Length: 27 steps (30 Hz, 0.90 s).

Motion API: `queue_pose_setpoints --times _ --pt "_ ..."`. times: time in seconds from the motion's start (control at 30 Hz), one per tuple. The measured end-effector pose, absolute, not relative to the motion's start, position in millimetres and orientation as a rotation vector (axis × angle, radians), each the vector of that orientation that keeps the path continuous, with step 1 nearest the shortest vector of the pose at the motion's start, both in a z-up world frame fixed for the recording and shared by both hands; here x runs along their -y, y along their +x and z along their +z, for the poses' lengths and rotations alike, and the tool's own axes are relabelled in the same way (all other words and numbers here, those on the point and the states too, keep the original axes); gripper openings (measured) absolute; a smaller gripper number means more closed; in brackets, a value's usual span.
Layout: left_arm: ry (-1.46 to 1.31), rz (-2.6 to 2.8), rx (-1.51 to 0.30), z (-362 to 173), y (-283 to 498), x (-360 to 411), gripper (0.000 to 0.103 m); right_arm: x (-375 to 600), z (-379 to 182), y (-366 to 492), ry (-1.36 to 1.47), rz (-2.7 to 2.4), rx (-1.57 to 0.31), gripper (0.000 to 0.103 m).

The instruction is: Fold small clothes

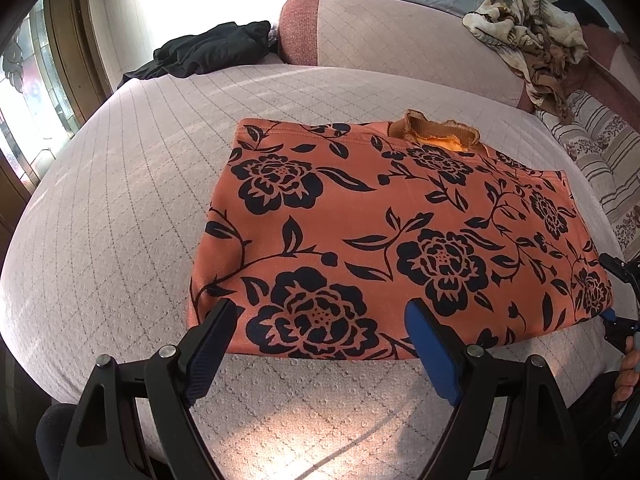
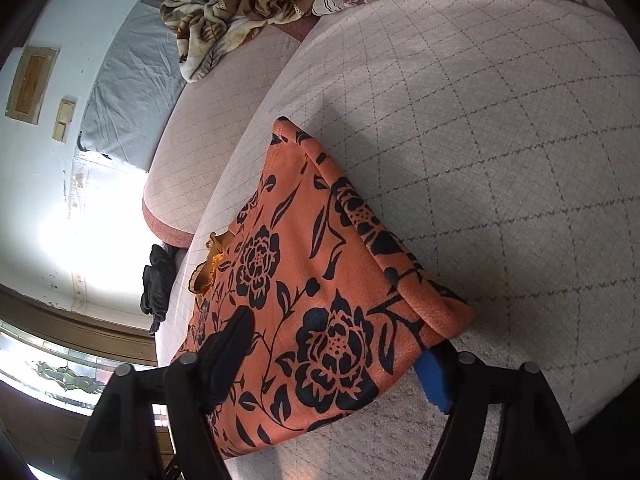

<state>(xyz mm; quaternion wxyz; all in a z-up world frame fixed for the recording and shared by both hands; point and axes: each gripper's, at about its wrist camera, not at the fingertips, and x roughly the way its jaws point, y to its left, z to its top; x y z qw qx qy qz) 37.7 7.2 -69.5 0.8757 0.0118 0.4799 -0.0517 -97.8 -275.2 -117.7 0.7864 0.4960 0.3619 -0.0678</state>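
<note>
1. The left gripper [image 1: 316, 320] is being held with jaws apart over the near hem of the orange floral garment [image 1: 384, 236], nothing between them.
2. The right gripper [image 2: 336, 348] is straddling the garment's right corner, one finger above, one beneath; pad contact cannot be told.
3. The garment is lying folded on the quilted bed cover [image 1: 120, 184], with bare quilt surrounding it.
4. A black garment [image 1: 208, 50] and a patterned blanket [image 1: 528, 28] are lying well apart.
</note>
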Motion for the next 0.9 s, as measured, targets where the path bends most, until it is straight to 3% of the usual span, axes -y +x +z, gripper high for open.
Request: queue_pose_setpoints --times 0.2,0.23,0.27,0.3,0.5,0.57,0.6,0.67,0.73,0.83,0.9 --pt "0.066 -0.122 -0.992 -75.9 49.7 14.8 0.086 277.2 -119.8 -94.3 1.032 -0.148 -0.801 0.068" --pt "0.073 -0.126 -0.984 -76.5 52.0 20.2 0.086 276.3 -119.0 -92.3 1.015 -0.148 -0.805 0.06" --pt "0.083 -0.129 -0.975 -77.3 54.6 25.6 0.086 274.5 -117.9 -88.9 0.988 -0.145 -0.819 0.045" --pt "0.095 -0.128 -0.965 -77.7 57.1 30.8 0.086 272.1 -118.1 -83.5 0.962 -0.133 -0.849 0.01" --pt "0.118 -0.129 -0.944 -86.6 72.1 48.9 0.086 257.8 -84.5 -87.0 0.806 -0.141 -0.814 0.01" --pt "0.173 -0.113 -1.014 -110.9 82.6 55.5 0.089 257.6 -111.1 -75.0 0.759 -0.171 -0.959 0.02" --pt "0.175 -0.111 -0.975 -108.9 81.2 54.4 0.092 263.5 -121.7 -78.4 0.822 -0.142 -0.956 0.02" --pt "0.165 -0.116 -0.985 -102.8 81.9 51.5 0.092 276.5 -115.0 -94.2 0.897 -0.11 -0.917 0.031" --pt "0.127 -0.116 -0.963 -92.9 80.9 47.0 0.092 287.5 -100.7 -109.1 0.879 -0.121 -0.881 0.059" --pt "0.101 -0.135 -0.91 -86.6 78.0 48.2 0.092 304.8 -76.7 -112.8 0.78 -0.147 -0.823 0.064" --pt "0.167 -0.139 -0.982 -106.2 85.3 57.9 0.092 316.8 -69.4 -94.4 0.771 -0.091 -0.816 0.064"
